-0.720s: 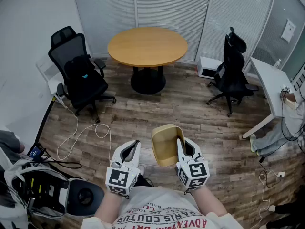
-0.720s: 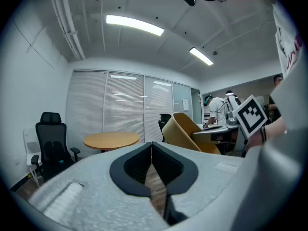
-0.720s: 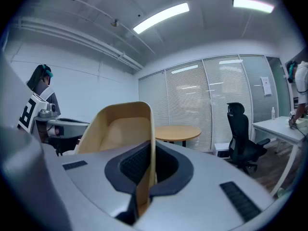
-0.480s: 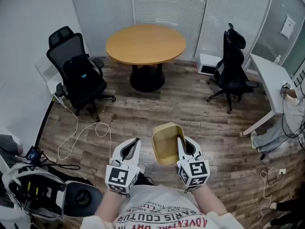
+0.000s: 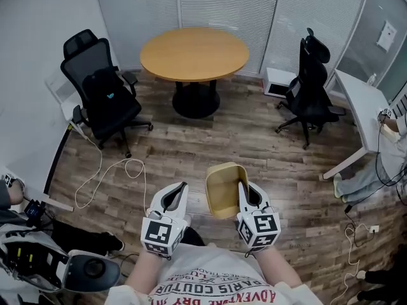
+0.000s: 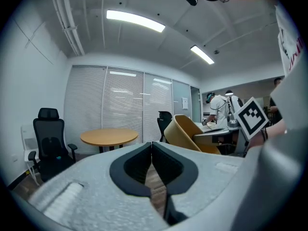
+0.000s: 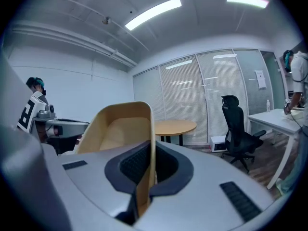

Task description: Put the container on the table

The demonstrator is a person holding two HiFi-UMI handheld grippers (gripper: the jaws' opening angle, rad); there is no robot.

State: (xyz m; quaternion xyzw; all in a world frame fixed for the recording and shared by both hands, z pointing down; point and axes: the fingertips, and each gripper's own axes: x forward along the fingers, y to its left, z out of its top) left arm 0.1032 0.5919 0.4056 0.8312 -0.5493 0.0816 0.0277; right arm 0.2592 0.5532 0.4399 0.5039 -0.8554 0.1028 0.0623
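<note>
A tan plastic container [image 5: 222,189] hangs tilted over the wooden floor, and my right gripper [image 5: 240,187] is shut on its side wall. In the right gripper view that thin wall [image 7: 144,143] stands clamped between the dark pads. My left gripper [image 5: 183,188] is beside the container on its left, shut with nothing in it; its jaw tips [image 6: 152,146] meet. The round wooden table [image 5: 194,53] stands well ahead by the blinds, and it also shows as the table [image 6: 109,136] and the table [image 7: 175,125] in the gripper views.
One black office chair [image 5: 105,100] stands left of the table and another chair [image 5: 311,94] to its right. A white desk [image 5: 361,110] with a person at it lines the right edge. A cable [image 5: 121,170] loops on the floor, and equipment [image 5: 38,262] lies at lower left.
The floor items at lower left have slid down and left in the head view as the person stepped forward. Both grippers keep their pose, and the container stays in the right one.
</note>
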